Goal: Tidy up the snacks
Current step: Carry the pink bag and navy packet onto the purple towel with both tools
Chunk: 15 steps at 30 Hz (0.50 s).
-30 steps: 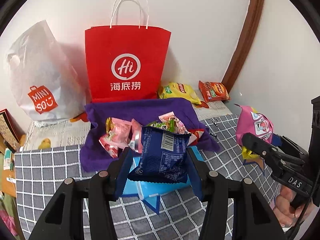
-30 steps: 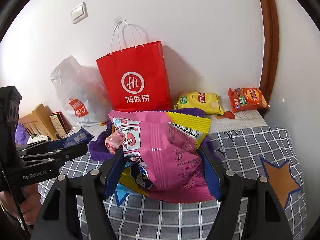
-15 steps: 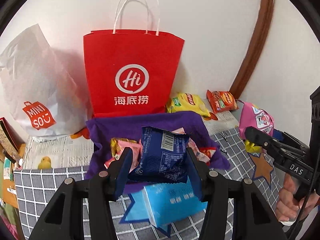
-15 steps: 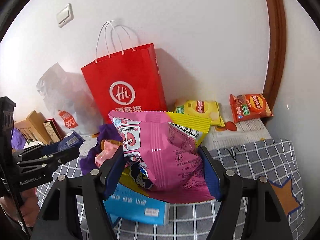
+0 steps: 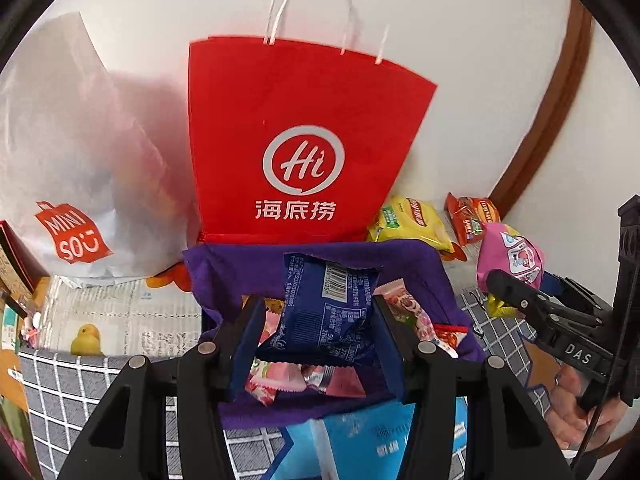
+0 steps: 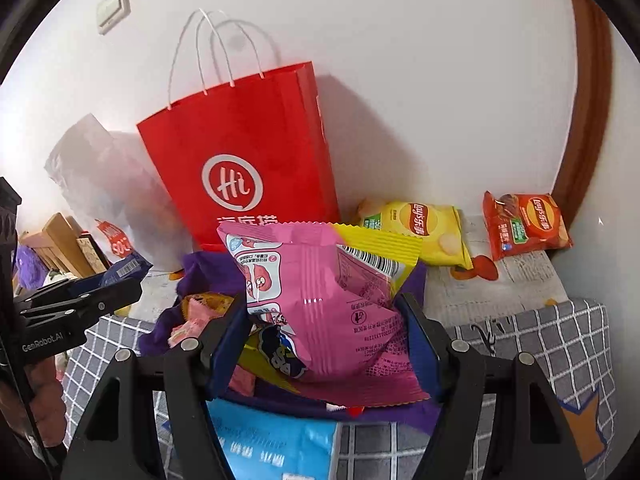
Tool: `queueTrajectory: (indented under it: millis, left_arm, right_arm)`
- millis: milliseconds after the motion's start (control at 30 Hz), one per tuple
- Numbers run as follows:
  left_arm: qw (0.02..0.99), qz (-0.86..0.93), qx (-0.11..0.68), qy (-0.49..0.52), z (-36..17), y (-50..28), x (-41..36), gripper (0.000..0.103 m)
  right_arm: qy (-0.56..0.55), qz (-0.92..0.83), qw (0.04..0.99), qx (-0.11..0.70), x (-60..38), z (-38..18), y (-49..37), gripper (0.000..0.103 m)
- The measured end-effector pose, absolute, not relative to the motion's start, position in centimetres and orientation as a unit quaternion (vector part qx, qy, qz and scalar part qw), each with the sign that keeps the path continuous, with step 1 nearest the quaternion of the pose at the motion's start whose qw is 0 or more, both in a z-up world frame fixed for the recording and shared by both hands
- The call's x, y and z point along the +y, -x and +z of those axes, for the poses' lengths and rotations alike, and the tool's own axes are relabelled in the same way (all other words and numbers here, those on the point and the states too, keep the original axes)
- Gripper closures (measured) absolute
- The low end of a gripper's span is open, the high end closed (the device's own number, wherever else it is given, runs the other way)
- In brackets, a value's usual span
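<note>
Blue snack packet (image 5: 328, 316) is pinched between the left gripper (image 5: 318, 332) pads and hangs over the purple cloth bin (image 5: 320, 258). The pink-and-yellow snack bag (image 6: 332, 304) is clamped in the right gripper (image 6: 326, 340), jaws wider, also over the bin. My read: both are mid-carry to the bin. Centre each over the bin mouth before letting go, and release low so nothing slides off the pile of small pink candy packs (image 5: 288, 376), too jumbled to count.

Count: two held packs. Behind the bin: one red paper bag (image 5: 304, 140), one yellow chip bag (image 6: 416, 228), one orange chip bag (image 6: 524, 224). In front of the bin: one light-blue pack (image 6: 272, 444).
</note>
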<state>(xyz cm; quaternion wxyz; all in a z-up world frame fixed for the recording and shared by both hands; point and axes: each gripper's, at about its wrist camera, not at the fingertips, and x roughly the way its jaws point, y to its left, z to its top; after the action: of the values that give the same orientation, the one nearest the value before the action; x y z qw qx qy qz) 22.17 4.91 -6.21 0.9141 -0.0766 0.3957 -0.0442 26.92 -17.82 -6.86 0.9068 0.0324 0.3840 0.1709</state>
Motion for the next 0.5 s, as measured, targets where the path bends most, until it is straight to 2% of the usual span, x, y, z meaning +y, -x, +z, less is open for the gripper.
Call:
queueTrajectory:
  millis: [500]
  left_arm:
    - [0.892, -0.054, 0.439, 0.097, -11.1, -26.4, 4.5, 0.052]
  right_arm:
    - [-0.018, 0.168, 0.875, 0.454, -17.9, -13.5, -31.4, 0.032]
